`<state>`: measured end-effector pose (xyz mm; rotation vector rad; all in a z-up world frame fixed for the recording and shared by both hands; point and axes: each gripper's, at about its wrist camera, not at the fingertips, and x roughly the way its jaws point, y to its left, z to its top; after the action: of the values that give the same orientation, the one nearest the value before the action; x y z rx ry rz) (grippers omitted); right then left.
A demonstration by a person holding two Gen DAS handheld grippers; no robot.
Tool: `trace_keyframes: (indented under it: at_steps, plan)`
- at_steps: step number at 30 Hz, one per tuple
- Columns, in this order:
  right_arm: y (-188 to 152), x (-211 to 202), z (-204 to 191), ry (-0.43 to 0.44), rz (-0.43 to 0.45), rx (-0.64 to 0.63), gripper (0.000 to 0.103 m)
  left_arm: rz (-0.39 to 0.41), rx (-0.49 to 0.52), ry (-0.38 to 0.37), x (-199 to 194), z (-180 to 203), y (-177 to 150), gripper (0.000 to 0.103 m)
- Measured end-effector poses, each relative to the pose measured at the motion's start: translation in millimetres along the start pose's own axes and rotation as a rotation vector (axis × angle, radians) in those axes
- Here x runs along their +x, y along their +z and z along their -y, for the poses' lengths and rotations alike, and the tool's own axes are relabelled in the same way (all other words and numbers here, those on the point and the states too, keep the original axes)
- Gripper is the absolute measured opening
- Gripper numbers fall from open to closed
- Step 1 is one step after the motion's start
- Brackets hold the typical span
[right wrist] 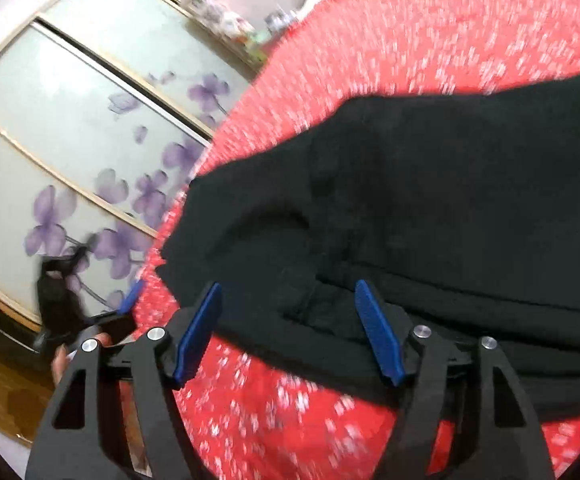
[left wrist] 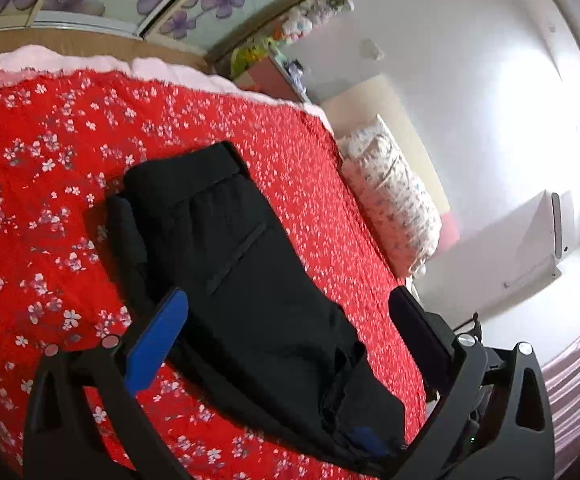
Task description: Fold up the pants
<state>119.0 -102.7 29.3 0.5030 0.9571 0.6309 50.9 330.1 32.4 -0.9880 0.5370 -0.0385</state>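
Observation:
Black pants [left wrist: 245, 264] lie folded lengthwise on a red flowered bedspread [left wrist: 49, 168], waistband at the far end. My left gripper [left wrist: 290, 304] is open above the pants, its blue pads apart and empty. In the right wrist view the pants [right wrist: 410, 208] spread across the bed, blurred. My right gripper [right wrist: 290, 292] is open just over the pants' near edge, nothing between its fingers [right wrist: 199, 332]. The other gripper [right wrist: 65, 300] shows at the left beyond the bed edge.
A flowered pillow [left wrist: 394, 200] lies at the bed's far right by a white wall. Sliding wardrobe doors with purple flowers [right wrist: 89, 152] stand beside the bed. A shelf with small toys [left wrist: 290, 36] is in the corner.

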Motion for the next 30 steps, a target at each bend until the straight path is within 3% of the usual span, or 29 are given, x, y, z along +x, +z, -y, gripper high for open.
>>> trace_keyframes:
  at_steps: [7,10,12,17,23,27,30]
  plan:
    - [-25,-80,14,-0.065,0.036,-0.103,0.083,-0.036,-0.082,-0.004,-12,-21,2,0.1]
    - [-28,-95,27,-0.028,0.089,-0.069,0.084,-0.031,-0.064,0.078,-9,-21,2,0.101]
    - [-26,-96,33,0.005,0.094,-0.041,0.084,-0.072,-0.092,0.113,1,-29,2,0.101]
    - [-27,-90,29,0.009,0.074,-0.076,0.084,-0.143,-0.17,0.107,32,-49,11,0.1]
    - [-32,-77,19,0.0,0.026,-0.137,0.085,-0.084,-0.165,0.08,48,-49,27,0.1]
    - [-39,-68,20,-0.013,-0.015,-0.153,0.085,-0.034,-0.16,0.012,37,-45,28,0.081]
    - [-42,-66,25,-0.013,-0.028,-0.141,0.085,-0.027,-0.128,0.001,35,-42,30,0.079]
